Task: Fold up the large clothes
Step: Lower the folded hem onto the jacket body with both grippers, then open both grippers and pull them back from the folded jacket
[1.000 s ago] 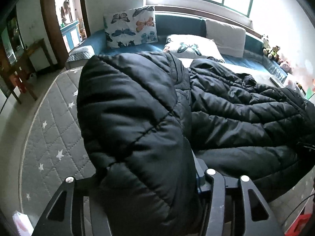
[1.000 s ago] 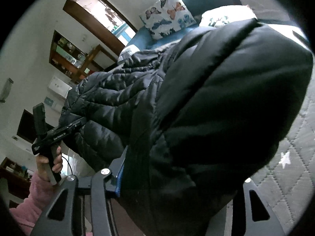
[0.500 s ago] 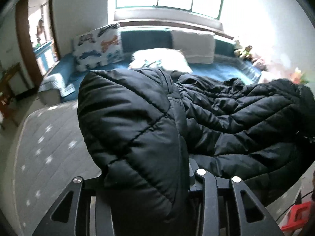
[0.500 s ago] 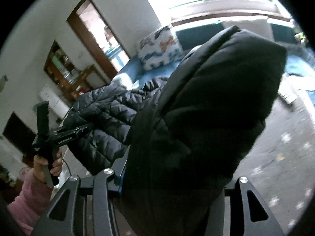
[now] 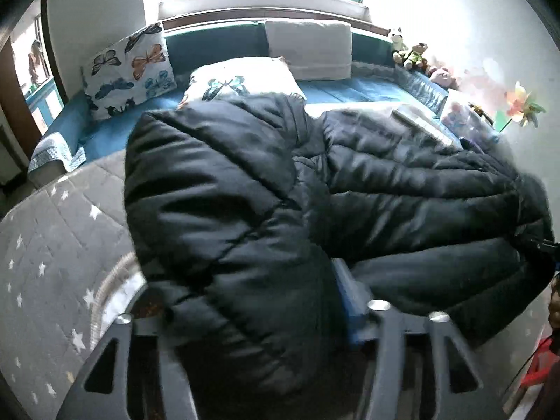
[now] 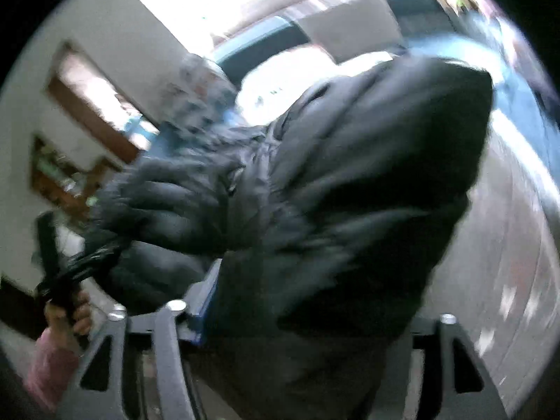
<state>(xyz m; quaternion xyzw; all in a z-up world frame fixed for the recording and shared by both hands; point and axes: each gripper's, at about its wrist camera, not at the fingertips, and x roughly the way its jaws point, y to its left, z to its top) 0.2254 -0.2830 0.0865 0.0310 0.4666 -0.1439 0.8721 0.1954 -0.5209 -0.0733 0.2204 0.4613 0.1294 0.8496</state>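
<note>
A black puffer jacket lies bunched across the grey star-quilted mattress and the blue bed. A thick fold of it bulges up between the fingers of my left gripper. Those jaws are opening, and a gap shows beside the left finger. In the blurred right wrist view another fold fills the space between the fingers of my right gripper. Its jaws are opening too. A hand with a pink sleeve holds the left gripper at the jacket's far end.
A butterfly pillow, a white pillow and a beige cushion lie at the head of the blue bed under the window. Plush toys and a paper pinwheel line the right side. Something red sits below the mattress edge.
Both grippers swung with the jacket towards the window end of the bed. The fingers of each now stand wider apart around the folds they pinched before.
</note>
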